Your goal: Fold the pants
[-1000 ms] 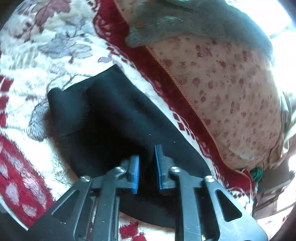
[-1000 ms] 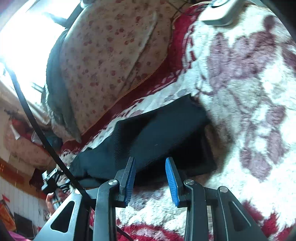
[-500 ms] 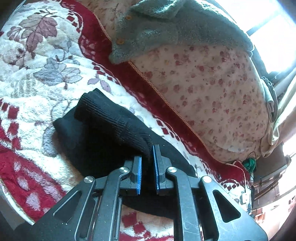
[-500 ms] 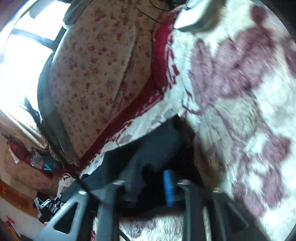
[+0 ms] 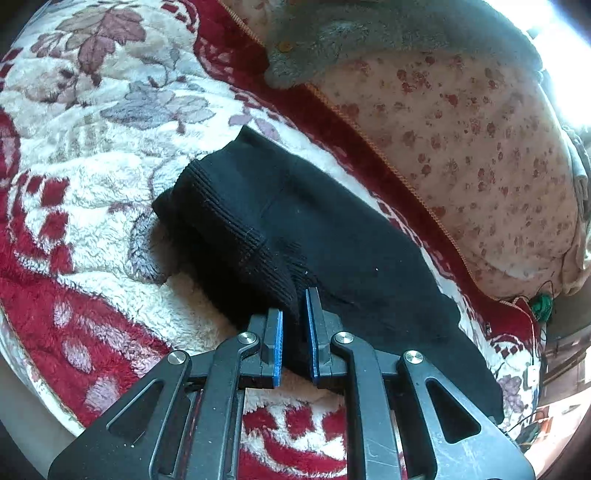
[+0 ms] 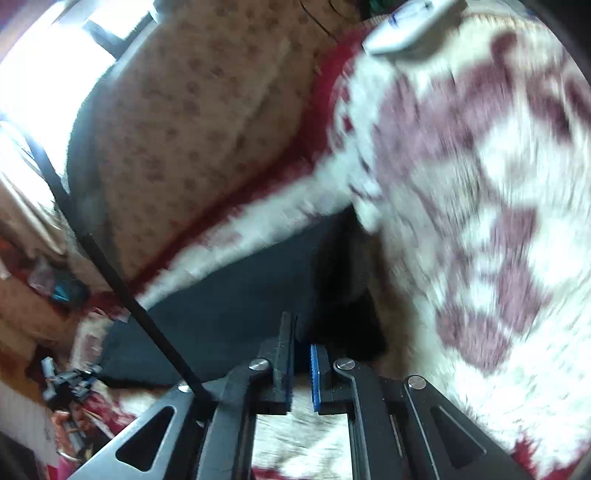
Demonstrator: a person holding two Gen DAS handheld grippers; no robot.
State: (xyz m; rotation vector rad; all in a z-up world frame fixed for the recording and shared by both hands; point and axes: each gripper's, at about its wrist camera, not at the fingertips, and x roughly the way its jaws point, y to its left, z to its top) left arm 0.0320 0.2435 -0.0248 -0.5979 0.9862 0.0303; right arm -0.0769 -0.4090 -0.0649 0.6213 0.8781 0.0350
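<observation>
Black pants (image 5: 351, 240) lie partly folded on a red-and-white fleece blanket (image 5: 92, 192). My left gripper (image 5: 295, 314) is shut on their ribbed edge, which rises in a ridge from the pads. The right wrist view is motion-blurred. There the pants (image 6: 240, 295) show as a dark sheet on the blanket (image 6: 480, 184). My right gripper (image 6: 301, 336) has its jaws closing the last bit, with the pants' near edge pinched between the blue pads.
A floral pillow (image 5: 480, 129) lies along the blanket's far side, also in the right wrist view (image 6: 203, 110). A grey garment (image 5: 351, 33) rests on it. A white device (image 6: 402, 26) sits on the blanket. A black cable (image 6: 110, 266) crosses the left side above floor clutter (image 6: 70, 376).
My right gripper went from open above the pants' edge to closed on it. My left gripper stayed shut on the ribbed edge and pulled it up into a ridge.
</observation>
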